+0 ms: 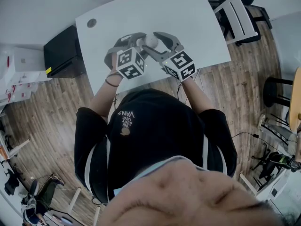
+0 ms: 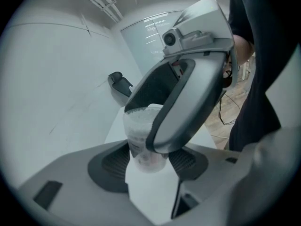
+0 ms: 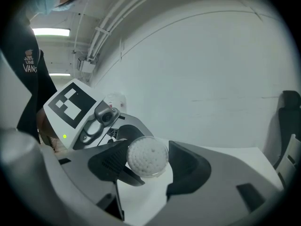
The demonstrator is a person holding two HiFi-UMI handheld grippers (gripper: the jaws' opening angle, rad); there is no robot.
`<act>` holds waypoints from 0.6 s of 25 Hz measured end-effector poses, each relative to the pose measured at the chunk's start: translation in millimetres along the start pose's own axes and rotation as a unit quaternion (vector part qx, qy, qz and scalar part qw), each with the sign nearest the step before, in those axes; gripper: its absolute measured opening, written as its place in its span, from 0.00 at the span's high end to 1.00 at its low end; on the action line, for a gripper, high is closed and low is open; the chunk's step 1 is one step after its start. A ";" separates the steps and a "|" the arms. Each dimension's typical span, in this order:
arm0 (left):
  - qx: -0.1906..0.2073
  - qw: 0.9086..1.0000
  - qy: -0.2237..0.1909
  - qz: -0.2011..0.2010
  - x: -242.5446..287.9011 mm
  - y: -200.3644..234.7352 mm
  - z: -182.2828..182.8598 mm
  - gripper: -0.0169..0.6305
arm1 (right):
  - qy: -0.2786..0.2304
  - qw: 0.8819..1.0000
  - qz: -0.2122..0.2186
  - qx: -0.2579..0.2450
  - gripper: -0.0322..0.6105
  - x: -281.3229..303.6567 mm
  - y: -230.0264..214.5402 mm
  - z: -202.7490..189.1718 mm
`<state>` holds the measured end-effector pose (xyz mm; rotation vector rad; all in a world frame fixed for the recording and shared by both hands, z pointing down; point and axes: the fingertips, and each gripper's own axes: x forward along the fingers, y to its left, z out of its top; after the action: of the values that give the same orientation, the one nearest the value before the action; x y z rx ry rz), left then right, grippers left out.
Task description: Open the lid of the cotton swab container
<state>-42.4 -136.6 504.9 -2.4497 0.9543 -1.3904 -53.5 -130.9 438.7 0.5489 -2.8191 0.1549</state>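
Both tools raised above the white surface (image 1: 200,29), meeting in front of my chest. The cotton swab container (image 1: 151,40) hangs between them, clear of the surface and not resting on anything.

Left tool (image 2: 149,160): jaws closed onto one end of the container, a pad against each side of the clear wall. From the left gripper view I see the cylinder side-on. It rises away from my pads, and one jaw of the other tool crosses over its far part.

Right tool (image 3: 148,160): jaws pinching the other end round its rim. From the right gripper view the container shows end-on as a round clear face packed with white swab heads. The left pad touches it and the right pad sits against it or just beside it.

Key relation: the long axis runs from the left tool's pads toward the right tool's camera. The left tool grips across the body and the right tool looks straight down the axis at the end face. Both tools are equally close, one at each end.

Lid: no gap or separate cap shows in any view, so I judge it is not yet off. I cannot tell which end carries it.

Judgement for the coming move: the two ends need to part along that axis, with the left tool anchoring and the right drawing or twisting away. Risks are the smooth wall slipping in the pads and swabs spilling if the open end tips down.
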 end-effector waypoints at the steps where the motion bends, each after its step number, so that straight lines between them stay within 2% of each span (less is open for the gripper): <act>1: -0.003 1.000 -0.003 -0.001 0.1 0.3 0.8 0.57 | -0.005 1.000 0.005 0.009 0.53 -1.2 -0.6 1.3; 5: -0.016 1.000 -0.014 -0.005 -0.1 1.6 2.0 0.57 | -0.034 0.997 0.028 0.058 0.53 -6.5 -4.0 9.3; 8: -0.036 0.999 -0.033 -0.012 -2.3 2.5 7.1 0.57 | -0.073 0.991 0.063 0.088 0.53 -14.7 -5.6 18.2; 12: -0.069 0.994 -0.076 -0.027 -11.1 2.1 18.4 0.57 | -0.142 0.972 0.132 0.133 0.53 -33.5 -5.5 35.5; 15: -0.086 0.990 -0.103 -0.031 -16.7 3.8 24.9 0.57 | -0.181 0.957 0.164 0.155 0.53 -43.2 -7.2 45.5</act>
<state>-29.7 -133.5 477.6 -2.7062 0.9930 -1.0853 -22.9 -129.3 383.4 0.1732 -3.2511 0.6305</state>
